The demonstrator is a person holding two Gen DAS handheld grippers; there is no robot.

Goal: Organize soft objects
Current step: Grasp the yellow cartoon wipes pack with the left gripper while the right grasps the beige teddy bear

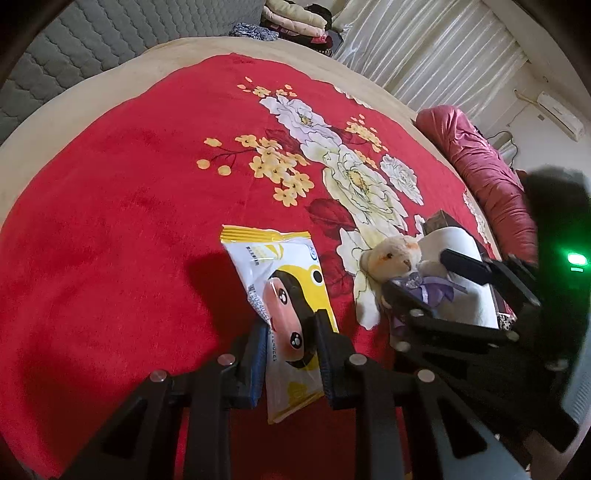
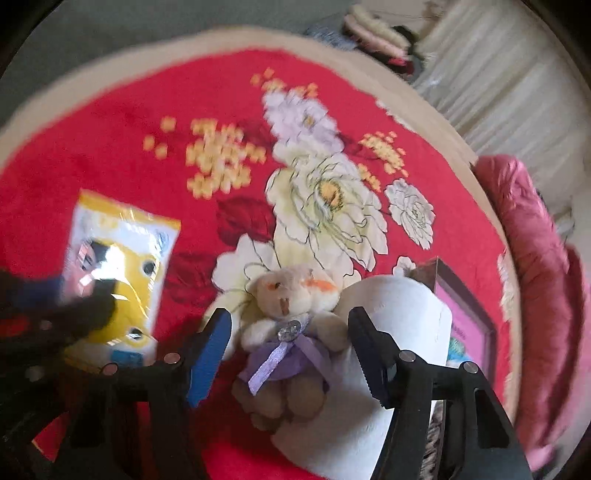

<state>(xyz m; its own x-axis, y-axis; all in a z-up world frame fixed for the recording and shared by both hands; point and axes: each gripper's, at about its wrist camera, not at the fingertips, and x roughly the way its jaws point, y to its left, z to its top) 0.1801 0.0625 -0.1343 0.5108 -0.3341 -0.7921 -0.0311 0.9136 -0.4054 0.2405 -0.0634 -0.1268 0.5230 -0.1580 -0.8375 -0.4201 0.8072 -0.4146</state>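
Observation:
A yellow and white wipes pack [image 1: 273,258] with a pink and black cartoon figure sticks out between the blue pads of my left gripper [image 1: 290,325], which is shut on its lower half. A cream teddy bear [image 2: 291,295] with a purple bow leans against a white paper roll [image 2: 406,306]. My right gripper [image 2: 288,332] straddles the bear's body, open, with small gaps between pads and fur. In the left wrist view the right gripper [image 1: 417,273] reaches in from the right over the bear [image 1: 395,254]. The right wrist view shows the pack [image 2: 122,258] at the left, behind the blurred left gripper [image 2: 74,314].
Everything rests on a red floral blanket [image 1: 129,221] over a round bed. A pink-framed box [image 2: 465,317] stands behind the roll. A crimson quilt [image 1: 491,177] lies along the right edge. Folded clothes [image 1: 295,18] are stacked at the far side by pale curtains [image 1: 424,48].

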